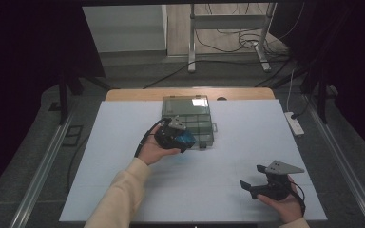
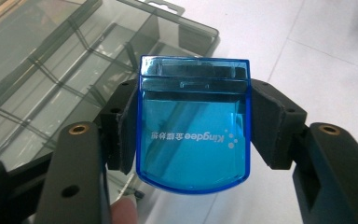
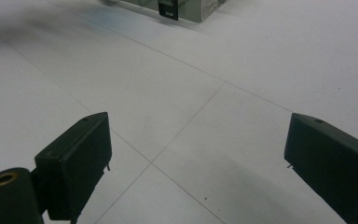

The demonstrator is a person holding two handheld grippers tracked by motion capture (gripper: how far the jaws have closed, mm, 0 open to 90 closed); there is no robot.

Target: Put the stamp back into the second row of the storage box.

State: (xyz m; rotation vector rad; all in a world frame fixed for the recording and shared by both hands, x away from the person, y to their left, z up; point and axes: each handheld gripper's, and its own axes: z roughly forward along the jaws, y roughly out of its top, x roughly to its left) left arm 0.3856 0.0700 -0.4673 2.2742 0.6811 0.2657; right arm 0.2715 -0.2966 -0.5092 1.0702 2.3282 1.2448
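Left tool: you are holding the left tool over the near edge of the compartment box, and its two pads are pressing on the sides of the blue case; the jaws are closed on it.
Blue case: it is sitting between the pads, clear blue plastic with white printed letters that are showing upside down in the left gripper view. In the high view the blue case is hanging just at the front wall of the box.
Compartment box: the grey transparent box is lying at the far middle of the table, with its lid open toward the back. In the left gripper view its dividers are showing behind and left of the case.
Right tool: you are keeping the right tool low over the near right part of the table, well apart from the box; its jaws are standing wide open with nothing between them, as the right gripper view is showing.
Your finger: one fingertip is showing under the left tool.
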